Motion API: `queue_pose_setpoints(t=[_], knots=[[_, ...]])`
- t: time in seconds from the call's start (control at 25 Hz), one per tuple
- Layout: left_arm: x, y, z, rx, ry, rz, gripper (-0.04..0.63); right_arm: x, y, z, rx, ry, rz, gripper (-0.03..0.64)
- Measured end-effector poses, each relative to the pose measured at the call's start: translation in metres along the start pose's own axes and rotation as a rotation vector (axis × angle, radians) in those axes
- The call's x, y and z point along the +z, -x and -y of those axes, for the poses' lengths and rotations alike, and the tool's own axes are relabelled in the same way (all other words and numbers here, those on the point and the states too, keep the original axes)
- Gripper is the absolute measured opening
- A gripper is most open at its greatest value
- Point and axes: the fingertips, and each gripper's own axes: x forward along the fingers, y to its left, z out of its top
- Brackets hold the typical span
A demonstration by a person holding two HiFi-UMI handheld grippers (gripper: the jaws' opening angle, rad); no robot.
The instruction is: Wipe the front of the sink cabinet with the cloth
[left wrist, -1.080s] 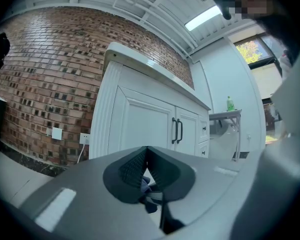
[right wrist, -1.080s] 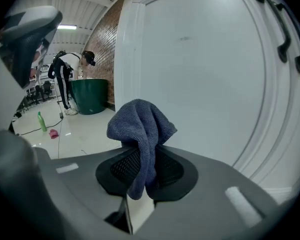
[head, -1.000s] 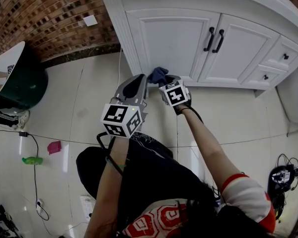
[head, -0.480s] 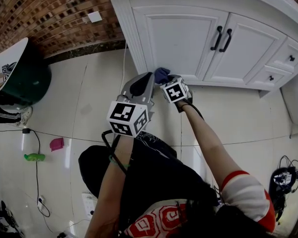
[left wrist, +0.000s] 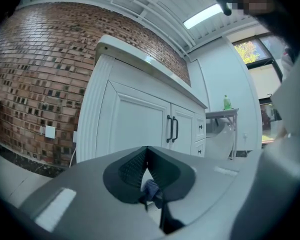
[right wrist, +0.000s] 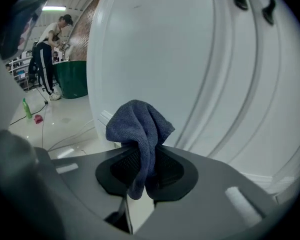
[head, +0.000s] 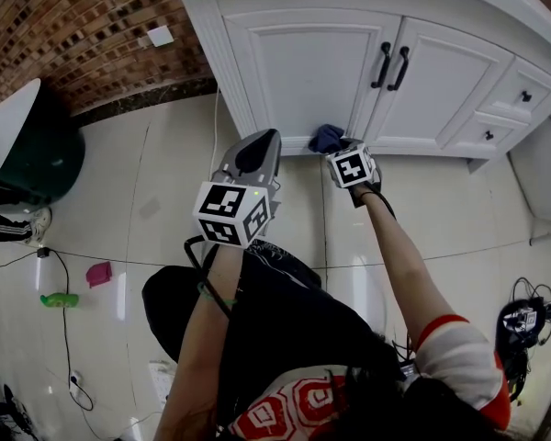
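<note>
Mid-wipe: right gripper fingers clamped on cloth at cabinet bottom edge; left gripper fingers closed, empty. Upper front likely pending.

The head view looks steeply down over the arms at the cabinet and floor. The left gripper view faces that cabinet from farther back; the right gripper view sits close against its door.

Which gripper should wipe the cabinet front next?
Right. The right gripper is shut on the blue cloth at the bottom edge of the cabinet door; the left gripper is shut, empty, farther back.
</note>
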Motion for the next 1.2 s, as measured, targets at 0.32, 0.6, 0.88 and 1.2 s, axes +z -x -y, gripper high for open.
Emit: queue_pose_setpoints(t=[0.32, 0.6, 0.88, 1.2], knots=[[0.002, -0.019, 0.005, -0.002, 0.081, 0.046, 0.0, -0.007, 0.035, 0.043, -0.021, -0.061, 0.031, 0.075], [0.007, -0.042, 0.028, -0.059, 0.099, 0.069, 0.0, 0.006, 0.104, 0.09, -0.055, -0.103, 0.127, 0.075], [0.015, -0.06, 0.054, -0.105, 0.092, 0.085, 0.0, 0.041, 0.188, 0.156, -0.116, -0.141, 0.239, 0.075], [0.016, -0.09, 0.115, -0.228, 0.033, 0.052, 0.0, 0.11, 0.264, 0.178, -0.12, -0.103, 0.364, 0.075]])
